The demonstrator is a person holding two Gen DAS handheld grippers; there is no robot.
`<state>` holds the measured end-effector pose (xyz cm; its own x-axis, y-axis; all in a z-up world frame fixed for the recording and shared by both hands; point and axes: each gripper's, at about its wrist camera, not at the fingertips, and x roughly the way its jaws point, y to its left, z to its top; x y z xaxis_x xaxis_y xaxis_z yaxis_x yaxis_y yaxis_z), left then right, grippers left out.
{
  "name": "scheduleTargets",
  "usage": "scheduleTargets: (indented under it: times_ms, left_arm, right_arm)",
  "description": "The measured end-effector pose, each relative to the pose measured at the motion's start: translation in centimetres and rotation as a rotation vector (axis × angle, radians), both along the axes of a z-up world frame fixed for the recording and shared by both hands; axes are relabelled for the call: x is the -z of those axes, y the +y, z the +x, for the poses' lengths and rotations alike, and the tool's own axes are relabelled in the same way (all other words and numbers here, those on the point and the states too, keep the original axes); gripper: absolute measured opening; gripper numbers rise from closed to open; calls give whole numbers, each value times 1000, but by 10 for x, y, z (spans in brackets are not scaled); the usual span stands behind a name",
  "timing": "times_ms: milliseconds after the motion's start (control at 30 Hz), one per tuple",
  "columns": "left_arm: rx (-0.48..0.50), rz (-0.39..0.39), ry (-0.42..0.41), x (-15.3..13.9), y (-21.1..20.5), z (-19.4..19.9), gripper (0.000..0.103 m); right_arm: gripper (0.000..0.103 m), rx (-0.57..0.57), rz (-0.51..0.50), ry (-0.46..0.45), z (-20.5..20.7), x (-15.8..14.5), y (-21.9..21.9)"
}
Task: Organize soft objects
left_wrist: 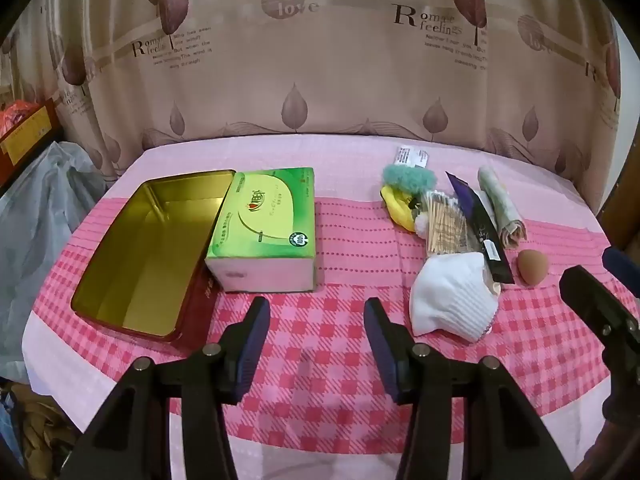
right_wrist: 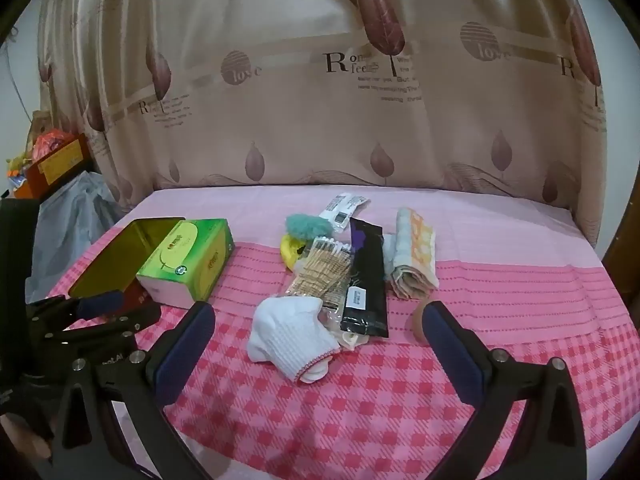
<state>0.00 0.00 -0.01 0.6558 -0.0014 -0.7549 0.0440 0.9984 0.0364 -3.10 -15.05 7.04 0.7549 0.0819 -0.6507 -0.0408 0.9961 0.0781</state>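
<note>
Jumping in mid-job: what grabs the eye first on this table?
The open gold-lined tin at the left, empty, with the green tissue box against it. To the right lies a heap of small items, fronted by a white knit glove. Both grippers hover open, holding nothing.

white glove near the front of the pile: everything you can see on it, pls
The white glove is ribbed knit fabric, crumpled into a loose heap with a pink-trimmed cuff facing the camera. It lies on the pink checked tablecloth at the near end of the pile, overlapping the clear cotton swab packet. Neither gripper touches it; both are open.
</note>
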Motion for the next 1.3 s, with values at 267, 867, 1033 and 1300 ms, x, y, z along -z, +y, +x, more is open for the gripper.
scheduleTargets:
  times_ms: [267,867,1033,1300]
  left_arm:
    - [0,-37,25,4,5,4,50]
    - [-4,-12,22,2,8,4,50]
    - [-4,-11,23,1,8,3,50]
    - [-3,-9,29,2,6,5,50]
  right_arm:
    - [103,-4,13,4,5,0,-4]
    - [103,-31,-22,10,1,-1,4]
    - [103,-23,-35,21,5,0,4]
    - [103,-22,-43,30,8,4,3]
